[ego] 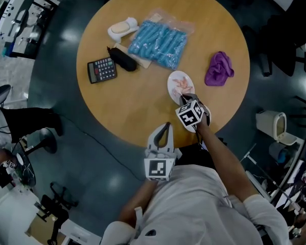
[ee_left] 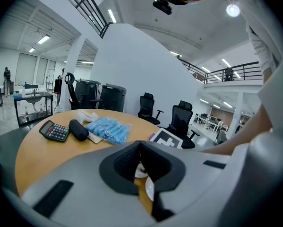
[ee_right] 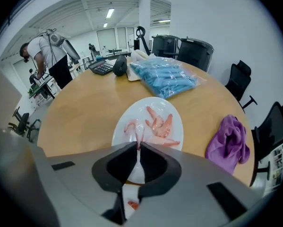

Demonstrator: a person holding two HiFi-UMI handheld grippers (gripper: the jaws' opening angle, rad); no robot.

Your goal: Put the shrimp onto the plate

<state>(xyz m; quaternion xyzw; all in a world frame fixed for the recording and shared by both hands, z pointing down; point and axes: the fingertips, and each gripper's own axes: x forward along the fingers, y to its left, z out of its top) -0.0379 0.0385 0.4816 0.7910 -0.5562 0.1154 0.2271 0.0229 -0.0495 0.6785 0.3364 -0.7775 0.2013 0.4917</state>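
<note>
A small white plate [ego: 171, 80] lies on the round wooden table [ego: 142, 111], near the front right. Several pink shrimp [ego: 183, 84] lie on it. In the right gripper view these shrimp [ee_right: 161, 126] are spread over the plate [ee_right: 173, 109]. My right gripper [ego: 184, 97] hangs over the plate's near edge. Its tips [ee_right: 139, 144] are shut on the tail of one shrimp [ee_right: 133, 126] that rests on the plate. My left gripper [ego: 166, 125] is shut and empty over the table's front edge, to the left of the right one [ee_left: 140, 150].
At the back of the table are a calculator [ego: 101, 69], a black case [ego: 123, 59], a blue packet [ego: 159, 42] and a white object [ego: 123, 28]. A purple cloth [ego: 219, 69] lies right of the plate. Office chairs stand beyond the table.
</note>
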